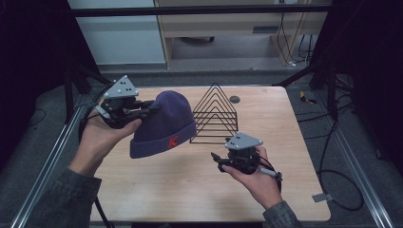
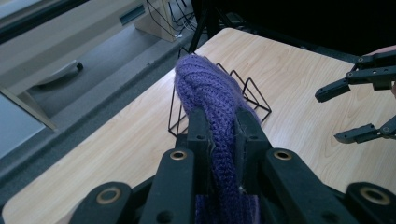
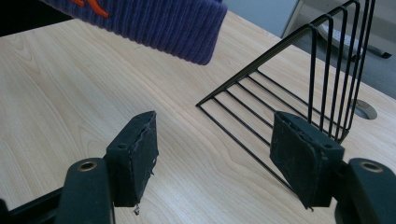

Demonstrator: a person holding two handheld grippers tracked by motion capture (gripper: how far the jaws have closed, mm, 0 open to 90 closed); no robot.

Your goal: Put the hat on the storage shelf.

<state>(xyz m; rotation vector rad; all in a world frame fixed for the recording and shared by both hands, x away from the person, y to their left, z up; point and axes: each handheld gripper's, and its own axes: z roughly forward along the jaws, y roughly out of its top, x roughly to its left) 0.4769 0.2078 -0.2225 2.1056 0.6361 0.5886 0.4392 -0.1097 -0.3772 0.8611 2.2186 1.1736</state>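
My left gripper pinches the purple beanie at its crown, so it hangs above the desk beside the wire rack. My right gripper waits wide open, holding nothing.

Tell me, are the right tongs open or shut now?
Open. The right tongs show a wide gap between their pads, with bare table between them.

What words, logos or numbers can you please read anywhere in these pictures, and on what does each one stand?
"K": a single orange letter-like mark on the cuff of the purple beanie, which the left hand-held gripper holds above the table. In the right gripper view the mark is cut off by the top edge and cannot be read there.
Nothing else is legible: the wire rack, the table and the right hand-held gripper carry no readable text.
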